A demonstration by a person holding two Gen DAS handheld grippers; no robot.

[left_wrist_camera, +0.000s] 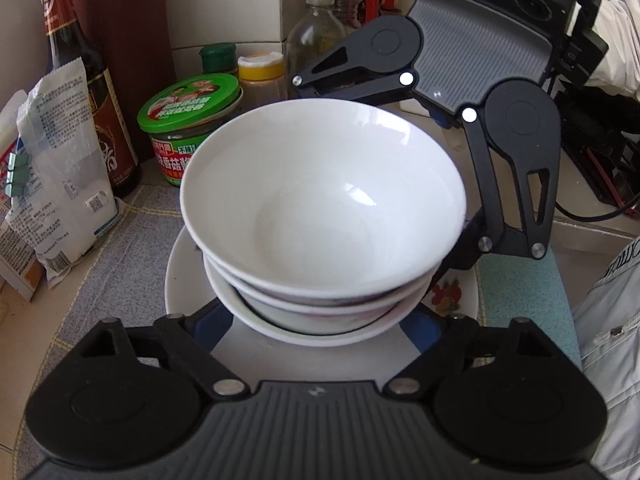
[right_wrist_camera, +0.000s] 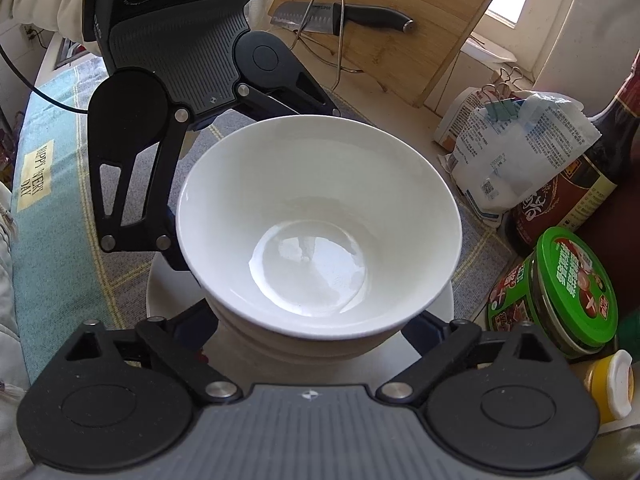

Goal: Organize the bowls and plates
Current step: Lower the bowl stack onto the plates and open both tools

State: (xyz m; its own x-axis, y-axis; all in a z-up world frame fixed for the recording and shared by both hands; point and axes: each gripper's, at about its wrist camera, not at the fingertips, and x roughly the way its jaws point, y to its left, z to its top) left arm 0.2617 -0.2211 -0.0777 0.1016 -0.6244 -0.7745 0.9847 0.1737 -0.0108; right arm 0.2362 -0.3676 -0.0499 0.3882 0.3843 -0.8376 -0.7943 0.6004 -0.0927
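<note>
A stack of white bowls (left_wrist_camera: 324,208) stands on a white plate (left_wrist_camera: 180,276) with a fruit print; the stack also shows in the right wrist view (right_wrist_camera: 316,216), on the plate (right_wrist_camera: 440,304). My left gripper (left_wrist_camera: 320,328) is open, its fingers on both sides of the stack's lower bowls. My right gripper (right_wrist_camera: 312,332) is open the same way from the opposite side. Each gripper shows in the other's view, the right one (left_wrist_camera: 452,216) behind the stack and the left one (right_wrist_camera: 192,216) at the left. Whether the fingertips touch the bowls is hidden.
A green-lidded jar (left_wrist_camera: 192,120), a soy sauce bottle (left_wrist_camera: 92,92), a white packet (left_wrist_camera: 56,184) and spice jars (left_wrist_camera: 260,72) stand close behind the stack. A cutting board (right_wrist_camera: 400,28) with a knife (right_wrist_camera: 344,16) leans farther off. A checked cloth (left_wrist_camera: 120,248) covers the counter.
</note>
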